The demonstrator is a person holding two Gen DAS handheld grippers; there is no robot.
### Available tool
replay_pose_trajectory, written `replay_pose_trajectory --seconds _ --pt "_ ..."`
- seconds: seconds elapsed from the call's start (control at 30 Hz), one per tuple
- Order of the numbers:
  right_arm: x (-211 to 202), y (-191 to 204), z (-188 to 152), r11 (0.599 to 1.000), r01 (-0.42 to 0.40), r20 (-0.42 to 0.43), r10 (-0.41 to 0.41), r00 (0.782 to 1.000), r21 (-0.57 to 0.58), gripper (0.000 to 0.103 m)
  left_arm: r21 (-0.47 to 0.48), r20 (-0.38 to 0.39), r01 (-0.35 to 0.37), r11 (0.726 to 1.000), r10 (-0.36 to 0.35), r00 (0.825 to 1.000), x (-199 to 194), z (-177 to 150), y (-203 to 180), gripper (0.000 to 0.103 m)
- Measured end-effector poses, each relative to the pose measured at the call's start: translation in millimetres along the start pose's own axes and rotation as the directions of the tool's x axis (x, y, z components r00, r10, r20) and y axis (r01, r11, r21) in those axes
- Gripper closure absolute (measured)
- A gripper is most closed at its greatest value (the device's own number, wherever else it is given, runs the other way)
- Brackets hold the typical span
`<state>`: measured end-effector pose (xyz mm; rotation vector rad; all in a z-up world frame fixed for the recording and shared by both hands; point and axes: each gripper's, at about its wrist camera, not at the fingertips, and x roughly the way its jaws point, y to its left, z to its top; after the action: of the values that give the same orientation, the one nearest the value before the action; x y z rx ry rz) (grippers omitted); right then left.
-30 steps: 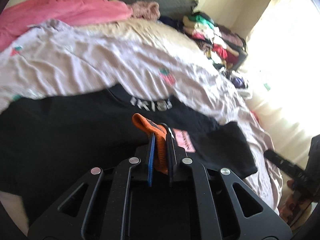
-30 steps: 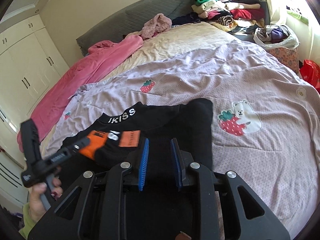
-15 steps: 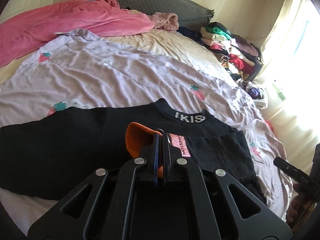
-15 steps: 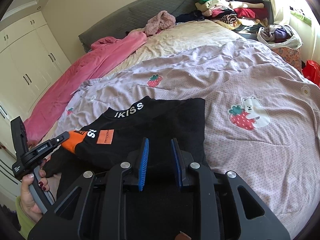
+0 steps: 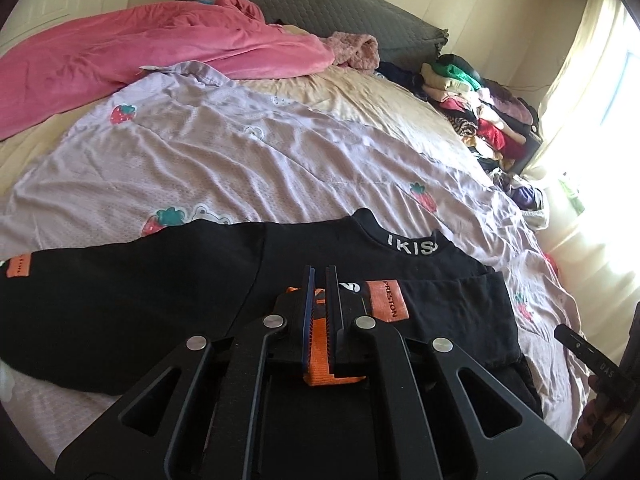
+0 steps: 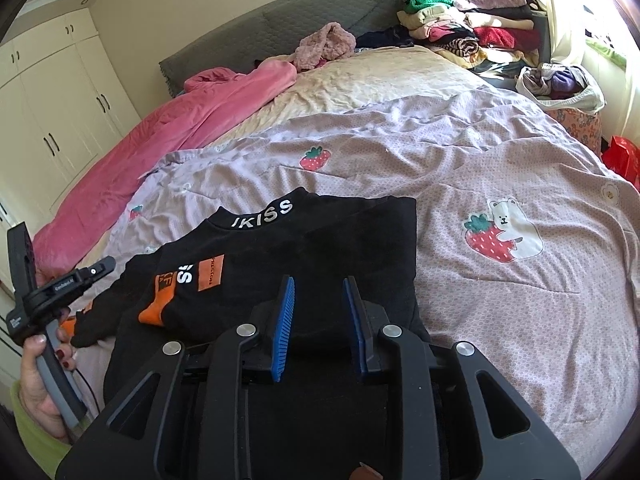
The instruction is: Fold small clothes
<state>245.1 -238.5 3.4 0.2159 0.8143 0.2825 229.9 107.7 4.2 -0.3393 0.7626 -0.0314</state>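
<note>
Left claw [image 5: 319, 280], low centre of its own view, was clamped on the orange cuff [image 5: 320, 360] of the black sweatshirt [image 5: 160, 288], jaws pressed together with the cuff between them. I held the cuff so, I judge, to carry the sleeve across the chest as one fold. Right claw [image 6: 319, 312], low centre of its view, stood with its blue pads [image 6: 285, 320] apart over the garment's near edge; whether cloth was pinched between them I could not tell, since the dark fabric under the jaws merged with the claw body. The sweatshirt lay flat on the lilac strawberry-print quilt [image 6: 500, 152] at the near side of the bed, collar lettering toward the upper frame and its right half already doubled over. In the right view, my left hand [image 6: 40, 372] on the handle showed at the lower left edge. The garment's hem was cut off below both frames. A pink blanket [image 5: 140, 60] and a stack of folded clothes [image 6: 460, 20] lay well apart, upper frame.
</note>
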Motion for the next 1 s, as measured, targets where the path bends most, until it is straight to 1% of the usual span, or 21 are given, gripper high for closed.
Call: replay_pose_trajectory --seconds 0.07,0.17,0.27,0.3,0.37,0.4,0.47,0.57,0.63,0.8,0.87,0.93,1.0 --pt "-0.7 0.9 0.9 1.000 -0.002 0.005 0.002 1.000 0.002 0.071 0.024 -0.017 -0.001 1.000 0.001 1.000 3.4 -2.5 -6.3 0.095" --pt "0.1 5.0 1.8 1.000 -0.001 0.008 0.001 1.000 -0.011 0.071 0.079 -0.054 0.004 0.997 0.000 0.999 12.0 -11.2 -20.7 0.090" --pt "5.5 11.4 1.4 0.999 0.003 -0.002 -0.003 1.000 -0.040 0.070 0.134 -0.105 -0.003 0.991 0.017 0.994 29.2 -23.2 -30.3 0.085" --pt "9.0 14.1 0.9 0.999 0.004 -0.010 -0.004 1.000 -0.050 0.069 0.144 -0.136 -0.006 0.990 0.026 0.990 37.9 -28.1 -30.9 0.084" --pt "14.6 19.0 -0.2 0.998 0.003 -0.022 -0.005 1.000 -0.068 0.068 0.158 -0.182 -0.024 0.987 0.053 0.982 50.3 -35.2 -29.7 0.078" --pt "18.7 23.1 -0.8 0.996 0.005 -0.030 -0.008 1.000 -0.087 0.067 0.173 -0.213 -0.047 0.984 0.084 0.973 58.4 -40.4 -28.2 0.077" --pt "24.8 29.7 -2.5 0.992 0.018 -0.037 -0.023 0.999 -0.124 0.062 0.179 -0.240 -0.063 0.982 0.106 0.965 66.6 -47.3 -24.9 0.075" --pt "34.9 36.9 -3.8 0.985 0.037 -0.048 -0.046 0.998 -0.170 0.059 0.172 -0.248 -0.059 0.983 0.101 0.963 69.8 -50.3 -20.8 0.074" --pt "44.3 39.1 -5.2 0.980 0.061 -0.063 -0.074 0.995 -0.189 0.059 0.172 -0.245 -0.057 0.983 0.098 0.965 68.5 -51.0 -20.2 0.074" --pt "63.7 37.5 -7.8 0.976 0.085 -0.090 -0.105 0.990 -0.201 0.056 0.177 -0.241 -0.052 0.983 0.094 0.966 67.0 -52.3 -20.9 0.074" --pt "76.7 31.1 -10.8 0.977 0.101 -0.125 -0.126 0.984 -0.190 0.056 0.176 -0.240 -0.046 0.983 0.088 0.967 66.1 -52.4 -19.5 0.074" --pt "89.0 21.9 -16.1 0.976 0.127 -0.169 -0.157 0.973 -0.177 0.055 0.171 -0.241 -0.043 0.984 0.084 0.967 64.5 -52.8 -17.7 0.074" --pt "100.8 12.2 -21.4 0.978 0.147 -0.214 -0.177 0.961 -0.150 0.055 0.174 -0.236 -0.051 0.983 0.092 0.967 62.8 -53.1 -16.0 0.067"
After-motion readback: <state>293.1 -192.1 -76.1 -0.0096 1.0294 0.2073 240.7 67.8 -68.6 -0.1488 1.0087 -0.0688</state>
